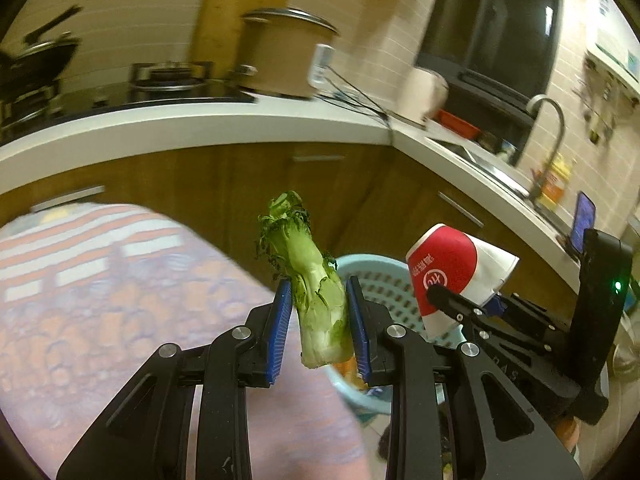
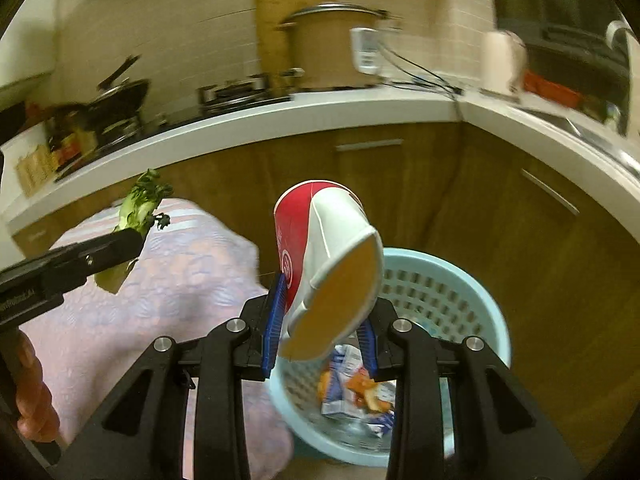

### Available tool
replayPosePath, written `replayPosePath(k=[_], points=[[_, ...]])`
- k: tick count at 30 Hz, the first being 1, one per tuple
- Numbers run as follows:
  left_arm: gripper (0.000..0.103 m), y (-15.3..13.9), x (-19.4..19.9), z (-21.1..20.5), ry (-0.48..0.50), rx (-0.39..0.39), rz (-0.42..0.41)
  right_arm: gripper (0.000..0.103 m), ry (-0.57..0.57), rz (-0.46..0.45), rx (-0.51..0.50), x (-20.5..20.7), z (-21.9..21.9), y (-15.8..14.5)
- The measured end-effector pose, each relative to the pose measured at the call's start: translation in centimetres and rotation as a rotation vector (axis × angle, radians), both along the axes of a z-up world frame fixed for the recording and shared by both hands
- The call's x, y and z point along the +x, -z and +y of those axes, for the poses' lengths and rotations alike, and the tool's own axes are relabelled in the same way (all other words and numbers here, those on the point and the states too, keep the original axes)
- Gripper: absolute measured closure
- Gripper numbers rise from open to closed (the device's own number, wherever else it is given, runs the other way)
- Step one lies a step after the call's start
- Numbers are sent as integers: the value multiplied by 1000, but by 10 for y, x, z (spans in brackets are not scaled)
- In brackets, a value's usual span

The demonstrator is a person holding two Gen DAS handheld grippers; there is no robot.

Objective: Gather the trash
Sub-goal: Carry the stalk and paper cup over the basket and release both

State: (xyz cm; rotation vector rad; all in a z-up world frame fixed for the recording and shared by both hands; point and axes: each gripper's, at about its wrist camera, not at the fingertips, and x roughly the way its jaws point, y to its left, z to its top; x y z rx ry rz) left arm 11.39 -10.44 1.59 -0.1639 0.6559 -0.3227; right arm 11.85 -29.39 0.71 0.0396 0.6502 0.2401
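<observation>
Vegetable stalk beside basket rim

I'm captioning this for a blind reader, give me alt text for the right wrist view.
The right gripper holds a squashed red-and-white paper cup above a light blue basket holding wrappers; the left gripper holds a green vegetable stalk.

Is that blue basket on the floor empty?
No. The basket already holds crumpled wrappers at its bottom, seen in the right wrist view.
</observation>
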Motion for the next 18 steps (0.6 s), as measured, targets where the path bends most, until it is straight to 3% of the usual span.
replayPosePath(k=[10,14,18], points=[[76,27,36,-69,189,-7,90,73,170,98,78,18,-77,31],[76,41,50,-86,233,-18,132,73,188,157,125,26,-92,50],[74,57,65,-96,249,-42,183,70,211,226,110,37,-93,68]])
